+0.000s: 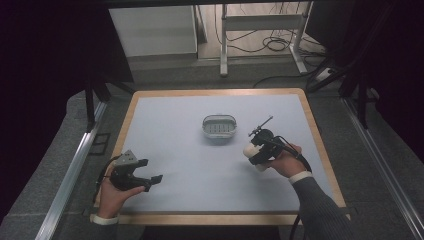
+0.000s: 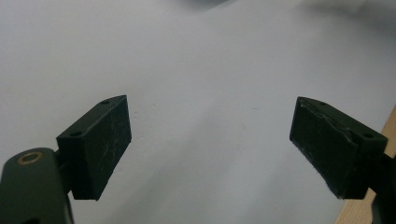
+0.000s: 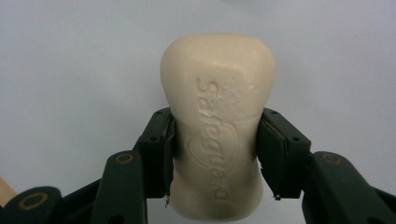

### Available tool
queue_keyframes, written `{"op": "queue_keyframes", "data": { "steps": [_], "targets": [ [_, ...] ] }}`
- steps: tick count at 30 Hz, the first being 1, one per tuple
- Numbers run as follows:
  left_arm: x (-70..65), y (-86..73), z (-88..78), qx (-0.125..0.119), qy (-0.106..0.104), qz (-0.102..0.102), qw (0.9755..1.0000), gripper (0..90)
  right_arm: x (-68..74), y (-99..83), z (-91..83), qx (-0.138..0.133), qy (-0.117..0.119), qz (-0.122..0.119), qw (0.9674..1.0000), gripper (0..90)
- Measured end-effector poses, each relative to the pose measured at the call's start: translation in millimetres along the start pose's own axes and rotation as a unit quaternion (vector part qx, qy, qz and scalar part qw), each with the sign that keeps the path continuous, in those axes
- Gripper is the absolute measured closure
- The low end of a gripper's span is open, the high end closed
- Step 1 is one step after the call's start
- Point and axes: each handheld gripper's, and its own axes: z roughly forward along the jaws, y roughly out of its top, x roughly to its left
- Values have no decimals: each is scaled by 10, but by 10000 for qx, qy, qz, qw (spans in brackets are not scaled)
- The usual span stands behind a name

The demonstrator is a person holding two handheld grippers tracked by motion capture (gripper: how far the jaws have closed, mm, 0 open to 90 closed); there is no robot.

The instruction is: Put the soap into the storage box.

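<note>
A cream bar of soap with raised lettering fills the middle of the right gripper view, and my right gripper is shut on its waist, both pads pressed against its sides. From above, that soap is held over the table at the right, in my right gripper. A small oval soap dish with a slatted inside sits mid-table, to the left of and beyond the soap. My left gripper rests near the front left, open, with only bare white surface between its pads.
The white mat covers a table with a wooden rim. Beyond its far edge stand a metal frame and loose cables on the floor. Metal rails run along both sides of the table.
</note>
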Motion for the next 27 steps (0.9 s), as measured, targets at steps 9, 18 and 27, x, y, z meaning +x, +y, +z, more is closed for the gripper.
{"op": "queue_keyframes", "data": {
  "steps": [9,18,27],
  "targets": [
    [2,1,-6,-18,7,-9,10000,132,-62,77,-54,-92,83,-105,9999,495],
    [3,1,-7,-10,14,-3,10000,132,-111,215,-78,-146,39,-235,9996,495],
    [8,-1,-1,0,10,-4,10000,132,-179,386,-68,-152,-29,-340,9993,495]
  ]
}}
